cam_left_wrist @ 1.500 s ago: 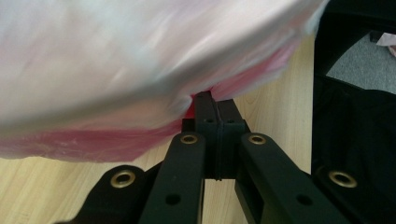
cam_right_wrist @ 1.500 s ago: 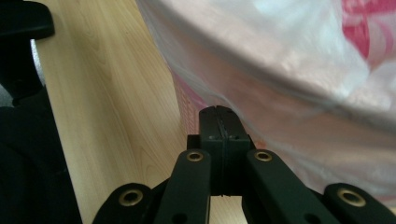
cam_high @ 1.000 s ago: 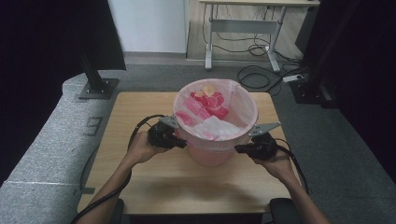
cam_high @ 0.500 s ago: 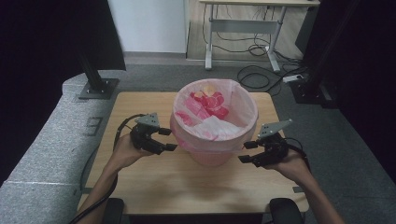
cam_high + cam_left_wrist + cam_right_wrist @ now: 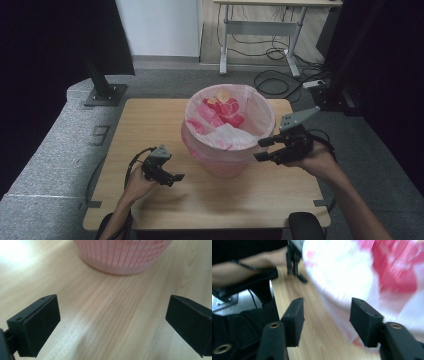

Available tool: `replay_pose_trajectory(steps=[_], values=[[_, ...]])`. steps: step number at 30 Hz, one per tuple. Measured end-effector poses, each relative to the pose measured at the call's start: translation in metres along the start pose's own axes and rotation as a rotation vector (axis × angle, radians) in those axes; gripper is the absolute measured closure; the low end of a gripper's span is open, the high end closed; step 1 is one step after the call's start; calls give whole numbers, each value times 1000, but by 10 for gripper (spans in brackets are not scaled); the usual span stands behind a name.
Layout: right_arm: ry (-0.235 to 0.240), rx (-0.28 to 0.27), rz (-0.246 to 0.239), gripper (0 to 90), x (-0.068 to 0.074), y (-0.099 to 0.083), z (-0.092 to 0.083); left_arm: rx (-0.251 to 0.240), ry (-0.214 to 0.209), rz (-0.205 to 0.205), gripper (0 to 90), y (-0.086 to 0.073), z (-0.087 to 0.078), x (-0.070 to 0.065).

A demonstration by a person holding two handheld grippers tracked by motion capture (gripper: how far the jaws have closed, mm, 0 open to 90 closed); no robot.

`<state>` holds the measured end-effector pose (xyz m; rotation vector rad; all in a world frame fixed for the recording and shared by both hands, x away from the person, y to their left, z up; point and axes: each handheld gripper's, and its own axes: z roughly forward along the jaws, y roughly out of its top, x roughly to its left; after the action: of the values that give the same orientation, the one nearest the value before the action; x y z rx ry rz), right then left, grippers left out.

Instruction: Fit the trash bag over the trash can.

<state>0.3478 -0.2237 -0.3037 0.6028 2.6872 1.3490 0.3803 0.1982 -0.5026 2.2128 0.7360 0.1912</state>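
From the high view, a round pink plastic basket [image 5: 227, 150] lined with a thin pink-and-white plastic bag [image 5: 260, 112] stands near the middle of the pale wooden table [image 5: 150, 115]. Red and yellow scraps [image 5: 225, 107] lie inside the bag, toward the basket's far side. The left gripper [image 5: 170, 177] sits low over the table, to the left of the basket and well apart from it, in the person's left hand [image 5: 137, 184]. The right gripper [image 5: 264, 150] hangs just beside the basket's right rim, raised off the table, in the right hand [image 5: 315, 160].

In the left gripper view the basket's ribbed pink wall [image 5: 122, 255] stands ahead of the jaws on bare wood. These jaws have just been opening and stand spread wide — nothing but table between them.

In the right gripper view the picture is blurred. The bag [image 5: 352, 277] bulges in from the right, past the basket's side, and the other gripper [image 5: 294, 262] shows farther off over the table edge. The right jaws have just been closing a little yet stand apart — the bag's skin lies behind the gap, and no pad presses on it.
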Motion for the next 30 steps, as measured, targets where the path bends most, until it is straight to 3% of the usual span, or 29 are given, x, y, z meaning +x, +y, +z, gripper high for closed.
replay_pose_trajectory(steps=[3,5,7,13,16,19,23,28,30], values=[[1,-6,-2,502,-5,17,-1,9,3,-26,0,-13,12,3],[-18,10,-9,518,-9,28,3,39,34,-14,0,-18,19,4],[-29,24,-6,533,-14,39,10,54,37,-13,0,-21,23,7],[-45,54,-18,539,-32,72,45,74,42,-18,0,-29,32,11],[-43,56,-40,497,-39,88,68,70,48,-21,0,-30,31,11],[-40,102,-46,435,-45,101,96,71,54,-11,0,-31,32,10],[-37,189,-38,353,-53,107,138,78,64,6,0,-31,33,8],[-38,303,-30,266,-62,95,184,85,70,20,0,-30,33,7],[-62,336,-52,231,-65,91,195,89,74,25,0,-30,33,6]])
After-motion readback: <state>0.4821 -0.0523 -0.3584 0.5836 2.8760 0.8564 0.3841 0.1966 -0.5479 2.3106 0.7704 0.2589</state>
